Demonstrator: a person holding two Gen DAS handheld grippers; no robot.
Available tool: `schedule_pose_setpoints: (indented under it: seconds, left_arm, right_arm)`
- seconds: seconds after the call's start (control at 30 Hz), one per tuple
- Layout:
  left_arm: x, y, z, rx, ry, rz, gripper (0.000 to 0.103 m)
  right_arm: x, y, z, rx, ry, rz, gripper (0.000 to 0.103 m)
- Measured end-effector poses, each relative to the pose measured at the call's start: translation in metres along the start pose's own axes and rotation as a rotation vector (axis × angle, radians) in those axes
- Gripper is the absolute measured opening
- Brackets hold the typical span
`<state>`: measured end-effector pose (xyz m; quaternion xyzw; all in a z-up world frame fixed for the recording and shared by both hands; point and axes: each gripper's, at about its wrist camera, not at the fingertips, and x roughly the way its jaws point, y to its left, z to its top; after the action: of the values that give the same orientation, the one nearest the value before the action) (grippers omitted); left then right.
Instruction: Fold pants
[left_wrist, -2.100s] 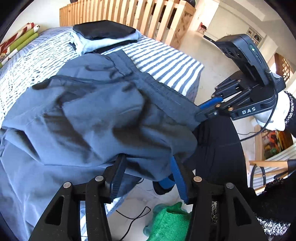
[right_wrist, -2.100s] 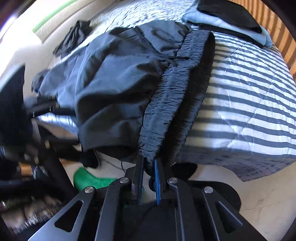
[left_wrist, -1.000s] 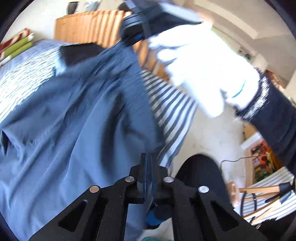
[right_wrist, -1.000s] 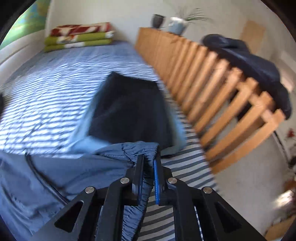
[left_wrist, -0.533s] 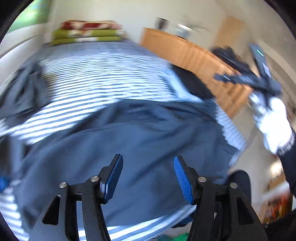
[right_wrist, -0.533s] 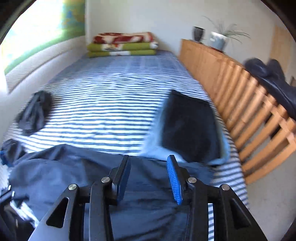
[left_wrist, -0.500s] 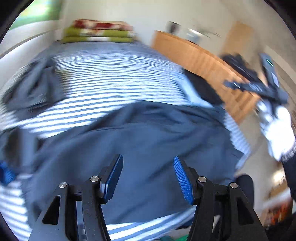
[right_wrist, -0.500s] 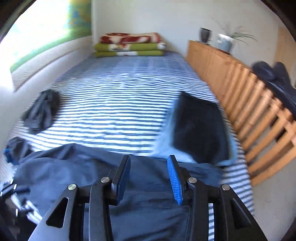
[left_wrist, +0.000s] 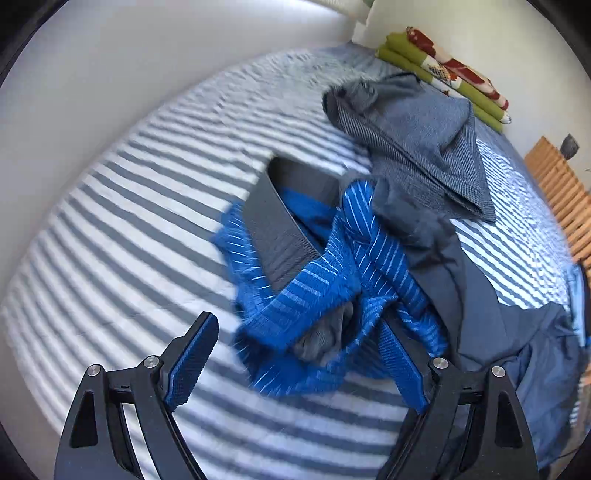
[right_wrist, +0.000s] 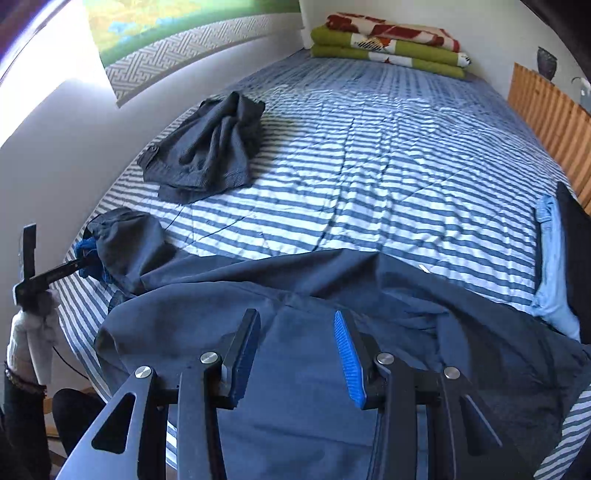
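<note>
The dark blue pants (right_wrist: 303, 354) lie spread along the near edge of the striped bed (right_wrist: 388, 155). The right gripper (right_wrist: 297, 354) hovers wide open above them, and the left gripper (left_wrist: 295, 365) is wide open over blue striped underwear (left_wrist: 314, 295) at the near left corner.

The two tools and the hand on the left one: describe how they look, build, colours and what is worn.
Both the left tool and the right tool have black angular frames with triangular cut-outs and silver round screw heads. Each finger carries a ribbed bright-blue pad on its inner face. In the right wrist view, the hand on the left tool wears a white glove, with a dark sleeve edged in speckled knit below it.
</note>
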<state>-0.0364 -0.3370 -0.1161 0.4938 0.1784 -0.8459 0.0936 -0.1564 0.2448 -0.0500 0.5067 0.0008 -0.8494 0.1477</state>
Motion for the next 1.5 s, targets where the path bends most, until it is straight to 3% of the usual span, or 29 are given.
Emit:
schedule_pose_setpoints:
  seconds: [0.03, 0.07, 0.13, 0.3, 0.47, 0.5, 0.53, 0.6, 0.7, 0.77, 0.83, 0.93, 1.03, 1.1, 1.17, 1.2, 1.37, 1.43, 1.5]
  left_arm:
    - [0.008, 0.001, 0.001, 0.002, 0.01, -0.002, 0.053]
    - [0.017, 0.0, 0.002, 0.005, 0.027, -0.005, 0.036]
    - [0.018, 0.004, 0.007, -0.014, 0.008, -0.04, 0.02]
    - [-0.014, 0.022, 0.045, -0.109, -0.078, -0.064, 0.018]
    - [-0.062, 0.044, 0.112, -0.17, -0.277, 0.066, 0.02]
    - [-0.067, 0.051, 0.124, -0.182, -0.303, 0.13, 0.028]
    - [-0.069, 0.057, 0.132, -0.196, -0.294, 0.158, 0.047]
    - [-0.07, 0.066, 0.142, -0.215, -0.249, 0.144, 0.076]
    - [-0.076, 0.056, 0.135, -0.158, -0.262, 0.172, 0.078]
    - [-0.076, 0.043, 0.124, -0.138, -0.231, 0.091, 0.082]
    - [-0.062, 0.024, 0.113, -0.091, -0.156, -0.029, 0.086]
    - [-0.028, -0.015, 0.093, 0.007, -0.035, -0.071, 0.087]
    - [0.016, -0.045, 0.079, 0.088, 0.076, 0.008, 0.087]
    - [0.039, -0.053, 0.066, 0.11, 0.129, 0.021, 0.086]
    - [0.049, -0.06, 0.055, 0.137, 0.141, 0.038, 0.053]
    - [0.053, -0.063, 0.05, 0.152, 0.157, 0.052, 0.028]
    - [0.003, -0.06, 0.044, 0.16, 0.026, 0.045, 0.026]
    - [-0.039, -0.041, 0.042, 0.117, -0.052, 0.002, 0.026]
    - [-0.076, -0.016, 0.035, 0.072, -0.081, -0.075, 0.027]
  right_arm:
    - [0.01, 0.009, 0.002, -0.015, 0.017, 0.006, 0.038]
    - [0.018, 0.016, 0.004, -0.028, 0.029, 0.013, 0.038]
    - [0.029, 0.027, 0.006, -0.05, 0.046, 0.022, 0.038]
    - [0.046, 0.035, 0.005, -0.064, 0.07, 0.018, 0.038]
    - [0.057, 0.02, 0.01, -0.006, 0.073, 0.003, 0.038]
    - [0.058, 0.017, 0.011, 0.004, 0.072, 0.003, 0.038]
    - [0.059, 0.013, 0.013, 0.013, 0.074, 0.006, 0.038]
    - [0.062, 0.009, 0.015, 0.02, 0.079, 0.006, 0.038]
    - [0.066, 0.003, 0.021, -0.008, 0.079, -0.011, 0.04]
    - [0.07, 0.0, 0.026, -0.036, 0.081, -0.024, 0.048]
    - [0.075, -0.005, 0.032, -0.055, 0.074, -0.055, 0.049]
    - [0.085, -0.013, 0.042, -0.072, 0.072, -0.087, 0.05]
    - [0.094, -0.024, 0.045, -0.062, 0.089, -0.097, 0.05]
    - [0.095, -0.031, 0.045, -0.059, 0.094, -0.109, 0.051]
    - [0.093, -0.04, 0.046, -0.061, 0.095, -0.119, 0.054]
    - [0.093, -0.045, 0.046, -0.062, 0.096, -0.125, 0.055]
    - [0.095, -0.066, 0.048, -0.036, 0.095, -0.166, 0.055]
    - [0.093, -0.071, 0.046, -0.01, 0.102, -0.134, 0.055]
    - [0.091, -0.069, 0.04, -0.009, 0.117, -0.096, 0.055]
